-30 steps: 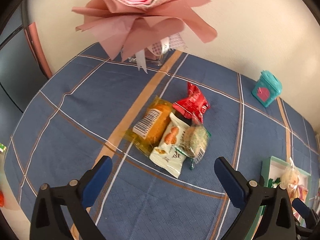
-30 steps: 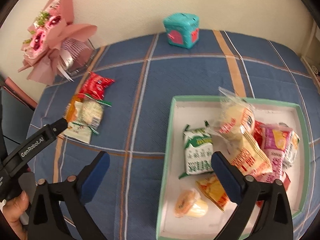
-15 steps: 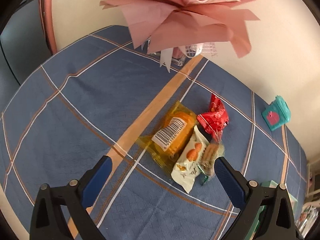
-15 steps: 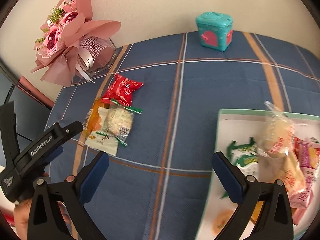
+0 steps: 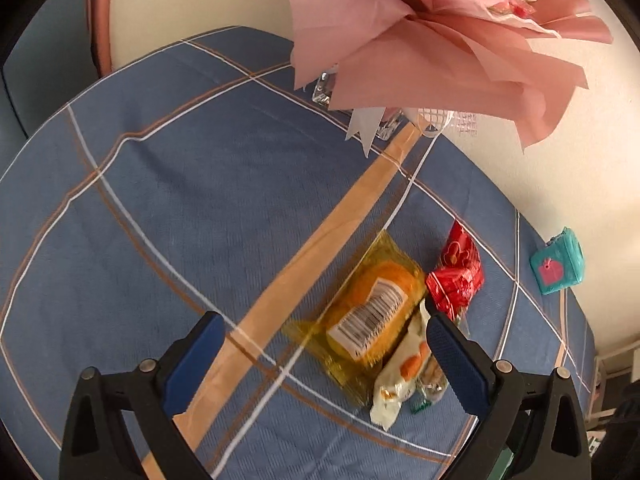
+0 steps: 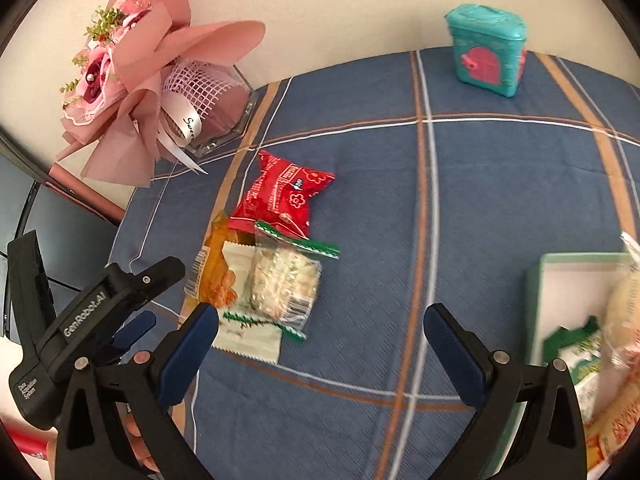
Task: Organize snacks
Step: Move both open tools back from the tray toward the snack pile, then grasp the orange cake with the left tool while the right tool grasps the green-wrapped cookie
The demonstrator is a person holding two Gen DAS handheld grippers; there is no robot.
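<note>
Lying just ahead of the left gripper (image 5: 322, 340), the orange packet (image 5: 370, 318) is being framed between its spread fingers (image 5: 456, 364), which are holding nothing. The packet's long axis is being seen running diagonally, from near the right-hand finger up and away toward the far left, so it is being met obliquely rather than square across the gap. A white packet (image 5: 404, 376) is being partly hidden just behind the right-hand finger, with the red packet (image 5: 456, 276) a little farther beyond it. The right gripper (image 6: 320, 354) is likewise being held spread and empty, with the clear-wrapped packet (image 6: 286, 286) ahead and left of its gap. The left one is being judged nearer the pile; the tray (image 6: 534, 292) is lying off beyond the right-hand finger.
</note>
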